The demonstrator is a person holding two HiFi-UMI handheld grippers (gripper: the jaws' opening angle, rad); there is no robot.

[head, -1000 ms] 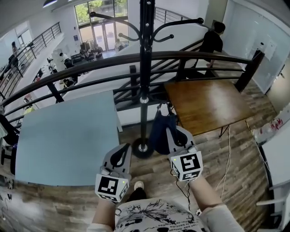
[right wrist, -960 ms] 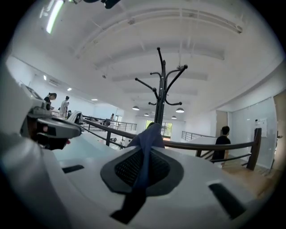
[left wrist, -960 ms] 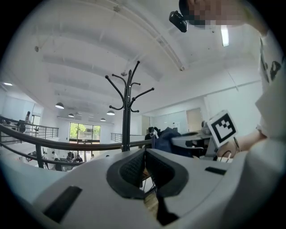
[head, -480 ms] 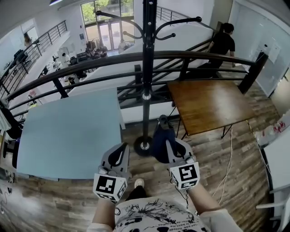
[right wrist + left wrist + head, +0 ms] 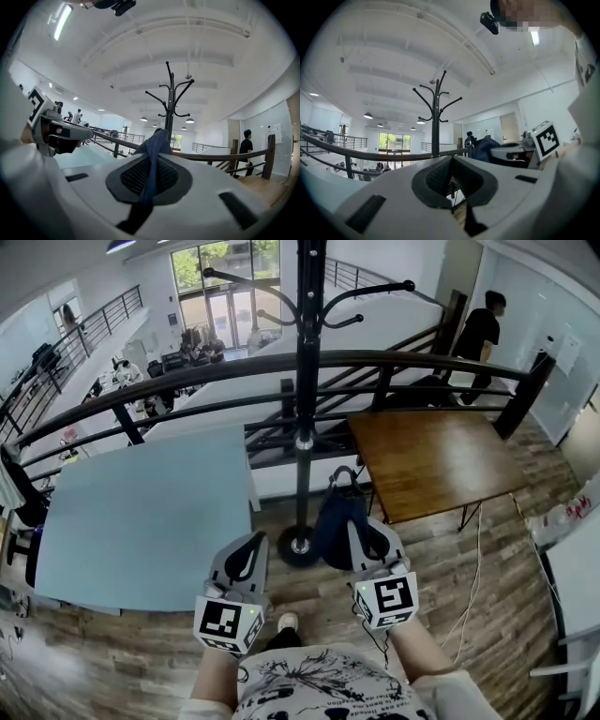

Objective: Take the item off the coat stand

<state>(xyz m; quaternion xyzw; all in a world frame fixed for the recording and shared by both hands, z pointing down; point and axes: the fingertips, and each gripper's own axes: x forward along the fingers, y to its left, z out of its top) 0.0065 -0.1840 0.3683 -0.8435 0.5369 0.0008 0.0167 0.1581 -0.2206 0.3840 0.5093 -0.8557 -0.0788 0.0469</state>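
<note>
Right gripper (image 5: 364, 532) jaws clamp the strap (image 5: 151, 157) so the blue bag (image 5: 336, 521) hangs free, 3 o'clock of coat stand (image 5: 305, 381). Left gripper (image 5: 255, 545) jaws together, empty.

left gripper (image 5: 255, 542), right gripper (image 5: 361, 526): pale grey shells | fingers (image 5: 438, 177): dark, ribbed | marker cubes (image 5: 228, 624): black-white | shirt (image 5: 319, 688): white, black print

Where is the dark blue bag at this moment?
In the head view the bag hangs clamped in the right gripper, just right of the coat stand's base, before the wooden table.
</note>
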